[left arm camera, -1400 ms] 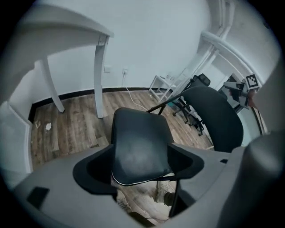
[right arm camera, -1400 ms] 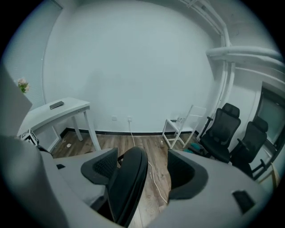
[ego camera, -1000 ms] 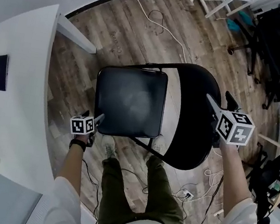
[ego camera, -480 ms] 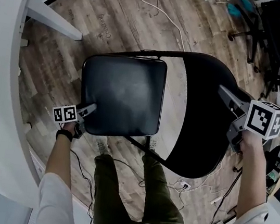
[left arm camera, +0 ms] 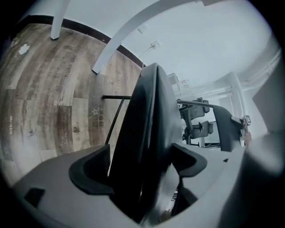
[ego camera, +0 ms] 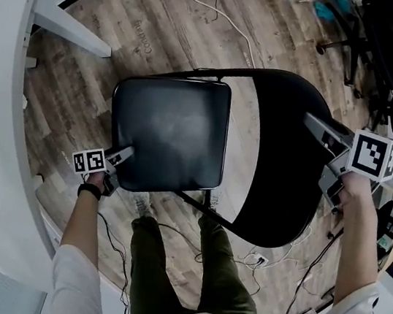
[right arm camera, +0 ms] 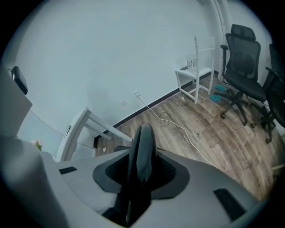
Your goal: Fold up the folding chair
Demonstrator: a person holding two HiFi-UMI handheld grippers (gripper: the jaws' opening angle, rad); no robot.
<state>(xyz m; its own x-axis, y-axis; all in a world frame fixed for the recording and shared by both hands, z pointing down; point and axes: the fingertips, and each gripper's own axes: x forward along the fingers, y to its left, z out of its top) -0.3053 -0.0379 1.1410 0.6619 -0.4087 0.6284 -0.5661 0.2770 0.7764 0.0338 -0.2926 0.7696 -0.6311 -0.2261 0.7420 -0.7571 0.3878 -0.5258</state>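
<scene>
Standing unfolded on the wood floor, the black folding chair reached between both grippers' jaws. Its backrest sat clamped in the right hand-held gripper, whose jaws had just been closing. The left hand-held gripper had just been opening, jaws wide apart around the seat corner.

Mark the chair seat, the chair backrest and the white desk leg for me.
seat (ego camera: 169, 132): head view, middle of the cushion.
backrest (ego camera: 285, 181): head view, middle of its black panel.
white desk leg (ego camera: 72, 31): head view, mid-length of the slanted leg.
</scene>
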